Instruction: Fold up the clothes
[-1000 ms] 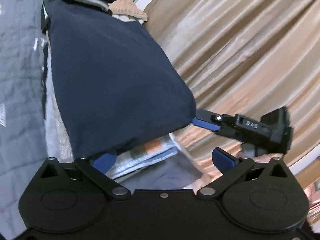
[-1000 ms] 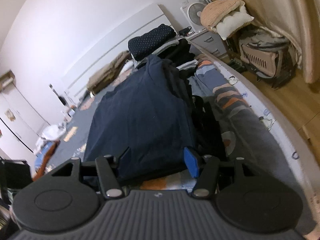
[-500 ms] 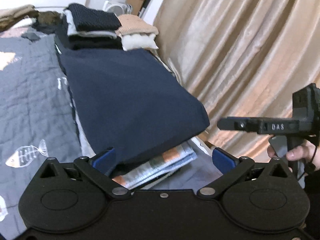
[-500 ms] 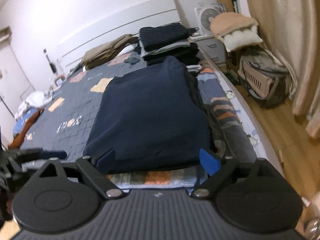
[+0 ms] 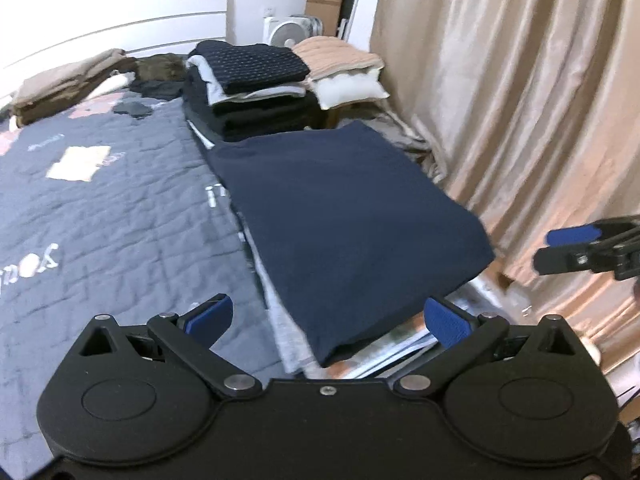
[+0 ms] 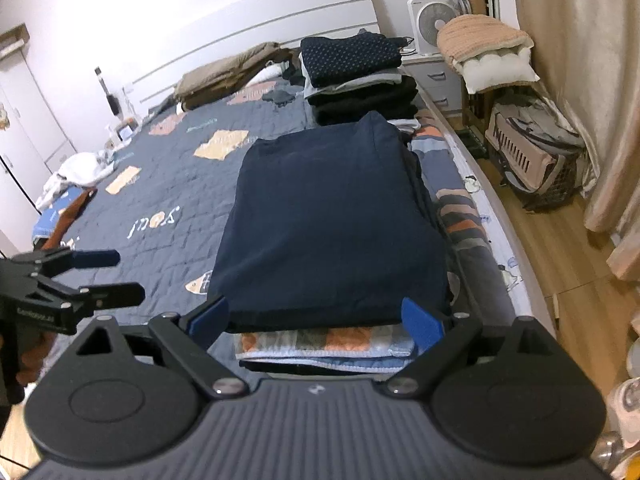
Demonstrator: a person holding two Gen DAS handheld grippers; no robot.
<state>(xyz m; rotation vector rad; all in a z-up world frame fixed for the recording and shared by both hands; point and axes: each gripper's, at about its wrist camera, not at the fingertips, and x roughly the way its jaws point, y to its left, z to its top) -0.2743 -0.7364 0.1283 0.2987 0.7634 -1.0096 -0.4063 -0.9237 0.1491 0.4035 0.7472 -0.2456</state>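
Note:
A folded navy garment [image 5: 344, 216] [image 6: 332, 216] lies flat on a striped towel [image 6: 320, 344] and a grey piece [image 5: 288, 336] along the bed's right edge. My left gripper [image 5: 326, 318] hangs above the garment's near edge, open, with nothing between its blue pads [image 5: 210, 316]. My right gripper [image 6: 316, 318] is open too, with wide jaws clear of the cloth. Each gripper shows in the other's view: the right gripper [image 5: 554, 248] off the garment's right corner, the left gripper [image 6: 120, 276] out over the quilt to the left.
A stack of folded dark clothes [image 5: 248, 80] [image 6: 356, 76] sits just beyond the navy garment. A grey patchwork quilt [image 5: 100, 208] covers the bed. Beige curtains [image 5: 520, 100], a pet carrier [image 6: 532, 152], a fan [image 6: 436, 24] and wood floor [image 6: 560, 248] lie to the right.
Both grippers have risen and drawn back from the navy garment. The right gripper's jaws have spread wide and let go of the cloth. Both views have tipped up to show the headboard.

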